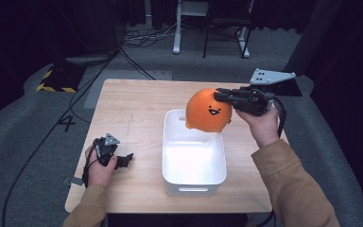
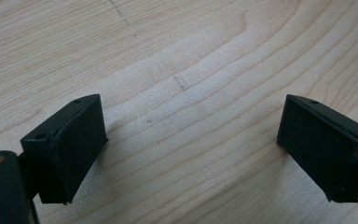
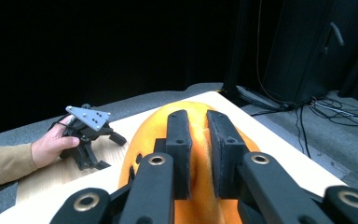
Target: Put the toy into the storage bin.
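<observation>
So the orange plush toy (image 1: 208,111) (round blob with a little smiley face on it) is up in the air right now, hanging over the far end of the white bin (image 1: 170,156), with its bottom edge about level with the far rim. The right gripper (image 1: 222,96) has it pinched near the top; in the right gripper view the two jaws are squeezed narrow on a fold of the orange fabric (image 3: 200,154), so that's a proper grip, not just resting against it.

The bin itself looks empty inside as far as I can see, and it sits toward the near middle of the wooden table (image 1: 132,109).

The left gripper (image 1: 128,158) is off doing nothing, parked low on the table well to the left of the bin. Its own view shows the jaws spread wide with just bare wood grain between them, holding nothing.

Progress-wise I'd guess the pickup part is done and what's left is lowering the toy into the bin and letting go. It's over the far edge rather than the middle, so probably needs to come a bit toward the person first
</observation>
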`<action>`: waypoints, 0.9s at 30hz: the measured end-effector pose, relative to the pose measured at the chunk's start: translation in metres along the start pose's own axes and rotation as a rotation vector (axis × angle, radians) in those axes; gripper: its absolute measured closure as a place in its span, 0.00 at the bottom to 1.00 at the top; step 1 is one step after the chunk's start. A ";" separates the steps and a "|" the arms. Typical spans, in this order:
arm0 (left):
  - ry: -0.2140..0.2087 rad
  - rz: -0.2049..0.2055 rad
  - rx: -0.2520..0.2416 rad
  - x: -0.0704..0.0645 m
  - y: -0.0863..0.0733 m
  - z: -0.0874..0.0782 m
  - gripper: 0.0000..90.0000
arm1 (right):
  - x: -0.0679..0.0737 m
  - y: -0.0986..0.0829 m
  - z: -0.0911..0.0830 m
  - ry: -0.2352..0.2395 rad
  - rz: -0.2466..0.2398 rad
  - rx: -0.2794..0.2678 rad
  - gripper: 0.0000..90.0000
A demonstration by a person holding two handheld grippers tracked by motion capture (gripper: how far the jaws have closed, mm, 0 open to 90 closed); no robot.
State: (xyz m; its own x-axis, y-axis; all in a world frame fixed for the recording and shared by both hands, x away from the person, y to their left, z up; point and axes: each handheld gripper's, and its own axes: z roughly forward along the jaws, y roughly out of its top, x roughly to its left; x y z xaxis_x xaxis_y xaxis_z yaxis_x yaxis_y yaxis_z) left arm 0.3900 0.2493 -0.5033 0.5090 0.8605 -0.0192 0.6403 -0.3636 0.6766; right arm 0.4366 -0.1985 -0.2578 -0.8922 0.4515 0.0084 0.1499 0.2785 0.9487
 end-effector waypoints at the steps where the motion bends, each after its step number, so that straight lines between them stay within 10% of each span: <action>1: -0.001 0.000 0.000 0.000 0.000 0.000 0.09 | 0.001 0.000 0.003 0.004 -0.001 -0.001 0.88; 27: 0.000 0.000 0.000 0.000 0.000 0.000 0.09 | 0.024 -0.024 0.085 0.028 -0.017 0.196 0.88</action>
State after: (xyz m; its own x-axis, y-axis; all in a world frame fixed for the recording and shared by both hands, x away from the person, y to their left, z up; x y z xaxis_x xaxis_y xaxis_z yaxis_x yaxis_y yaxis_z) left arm 0.3901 0.2494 -0.5034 0.5093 0.8604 -0.0193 0.6401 -0.3637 0.6768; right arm 0.4479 -0.1220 -0.3073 -0.9066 0.4219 0.0044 0.2120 0.4467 0.8692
